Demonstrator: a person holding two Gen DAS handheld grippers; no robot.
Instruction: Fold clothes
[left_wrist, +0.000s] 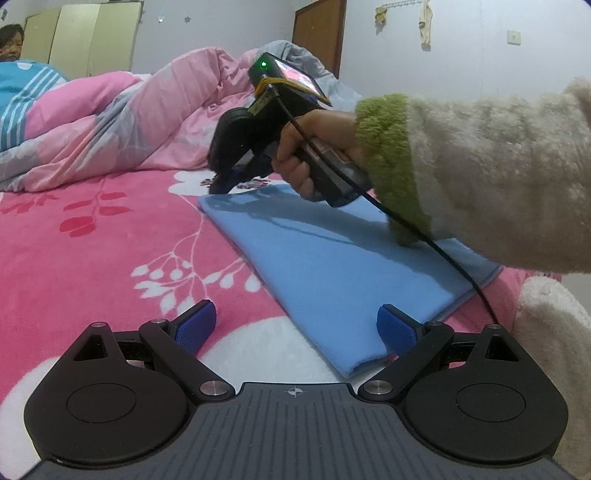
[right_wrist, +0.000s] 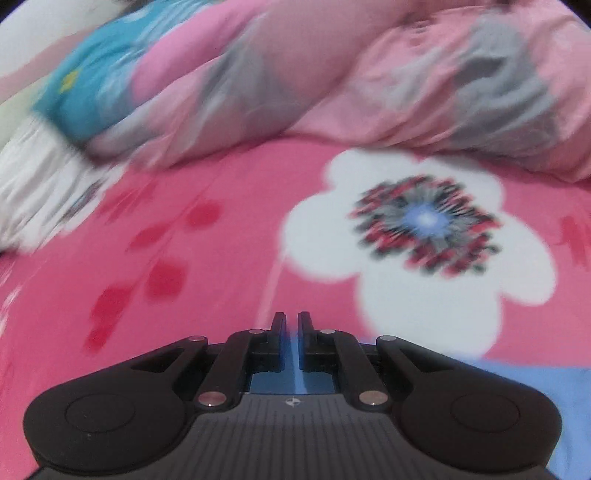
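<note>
Both grippers are black, with round pivot housings, silver screw heads and a ribbed grey deck bearing a small crosshair mark; the left gripper (left_wrist: 295, 325) has blue textured pads (left_wrist: 195, 325). The person's sleeve (left_wrist: 491, 177) is fluffy cream with a green cuff (left_wrist: 384, 147), and a thin black cable (left_wrist: 436, 240) trails beneath it

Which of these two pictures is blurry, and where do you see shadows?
The right wrist view is smeared by motion blur: the white flower on the pink blanket and the quilt look streaked. The left wrist view is sharp, with fisheye bending at the edges; there the hand and the right gripper cast a soft shadow across the blue cloth.
</note>
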